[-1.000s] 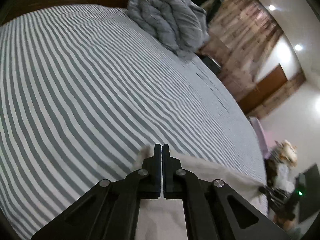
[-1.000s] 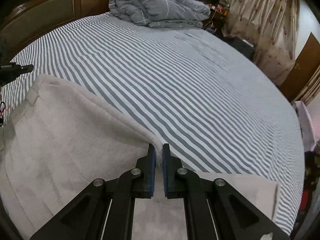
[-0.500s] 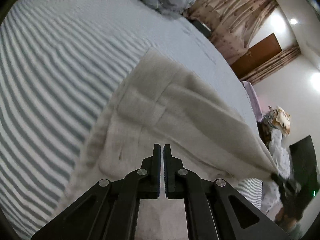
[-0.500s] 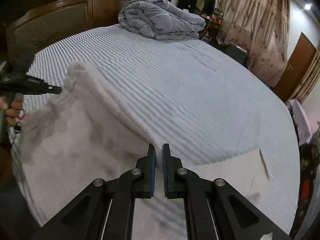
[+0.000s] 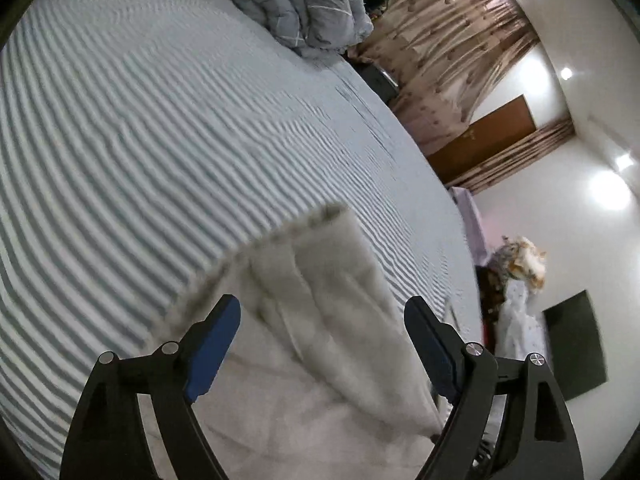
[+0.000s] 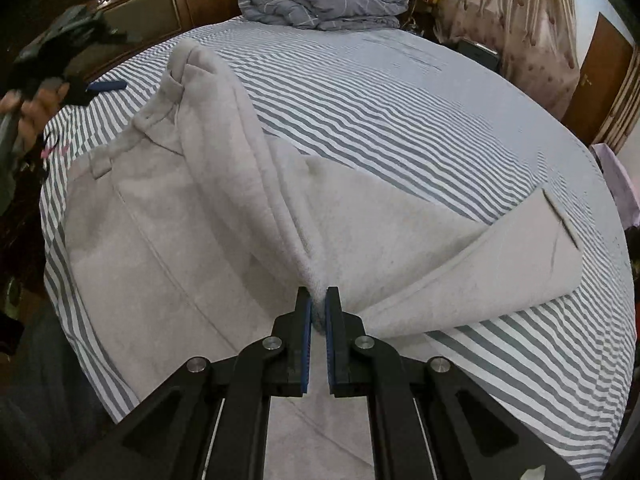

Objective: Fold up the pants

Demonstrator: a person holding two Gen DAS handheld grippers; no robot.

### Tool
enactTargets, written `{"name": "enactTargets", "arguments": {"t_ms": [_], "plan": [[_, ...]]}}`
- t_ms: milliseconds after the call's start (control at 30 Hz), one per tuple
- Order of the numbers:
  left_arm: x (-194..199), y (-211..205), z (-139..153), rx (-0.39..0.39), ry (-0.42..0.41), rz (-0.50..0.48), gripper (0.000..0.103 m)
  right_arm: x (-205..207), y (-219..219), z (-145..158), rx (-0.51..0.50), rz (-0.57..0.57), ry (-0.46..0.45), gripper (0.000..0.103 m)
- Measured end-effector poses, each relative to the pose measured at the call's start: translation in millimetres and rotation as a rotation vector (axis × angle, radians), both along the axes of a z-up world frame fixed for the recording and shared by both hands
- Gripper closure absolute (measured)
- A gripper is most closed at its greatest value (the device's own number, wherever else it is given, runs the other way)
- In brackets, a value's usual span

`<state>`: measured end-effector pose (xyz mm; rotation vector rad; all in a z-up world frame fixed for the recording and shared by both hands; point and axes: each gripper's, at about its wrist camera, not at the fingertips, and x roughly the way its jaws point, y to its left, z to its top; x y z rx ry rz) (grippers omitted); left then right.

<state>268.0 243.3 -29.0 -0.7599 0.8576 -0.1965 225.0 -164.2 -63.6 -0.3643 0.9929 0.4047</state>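
On a striped bed [image 6: 400, 120], beige pants [image 6: 160, 240] lie partly folded. Right gripper [image 6: 317, 304] fingers pinch a raised fabric ridge; left gripper [image 5: 320, 320] fingers gape wide, empty, waistband at twelve o'clock. Further folding remains.

Left tool [image 5: 322, 322]: jaws spread wide, blue pads exposed, nothing between them; seen far left in the right wrist view, gripped by the person's hand [image 6: 30, 114]. Right tool [image 6: 317, 312]: jaws nearly closed, pinching a fabric fold.
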Motion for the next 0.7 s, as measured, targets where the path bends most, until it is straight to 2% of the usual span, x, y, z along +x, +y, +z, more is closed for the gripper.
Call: {"name": "enactTargets", "arguments": {"t_ms": [67, 167, 233, 333, 400, 467, 567, 633, 700], "plan": [[16.3, 0.3, 10.1, 0.043, -0.015, -0.008, 0.019, -3.5, -0.2, -4.0, 0.007, -0.002, 0.008, 0.098], [38.9, -2.6, 15.7, 0.066, -0.01, -0.044, 0.019, -11.1, -3.7, -15.0, 0.011, -0.004, 0.025, 0.098], [56.9, -9.4, 14.6, 0.071, 0.013, -0.079, 0.02, -13.0, -6.7, -22.2, 0.01, -0.008, 0.038, 0.098], [68.3, -17.9, 8.2, 0.055, 0.053, -0.117, 0.028, -15.9, -11.5, -32.9, 0.01, -0.012, 0.055, 0.098], [75.3, -29.8, 4.0, 0.055, 0.08, -0.154, 0.042, -16.5, -11.9, -36.5, 0.011, -0.014, 0.057, 0.098], [83.9, -40.0, -2.0, 0.078, 0.129, -0.182, 0.048, -15.8, -13.0, -37.9, 0.019, -0.018, 0.063, 0.098], [91.7, -49.9, -8.6, 0.09, 0.182, -0.205, 0.063, -17.2, -13.6, -39.3, 0.025, -0.023, 0.065, 0.098], [90.2, -57.0, -11.9, 0.062, 0.195, -0.22, 0.078, -19.1, -14.9, -40.1, 0.03, -0.03, 0.061, 0.098], [88.5, -63.9, -7.7, 0.087, 0.2, -0.207, 0.089, -20.2, -14.9, -39.2, 0.038, -0.038, 0.054, 0.098]]}}
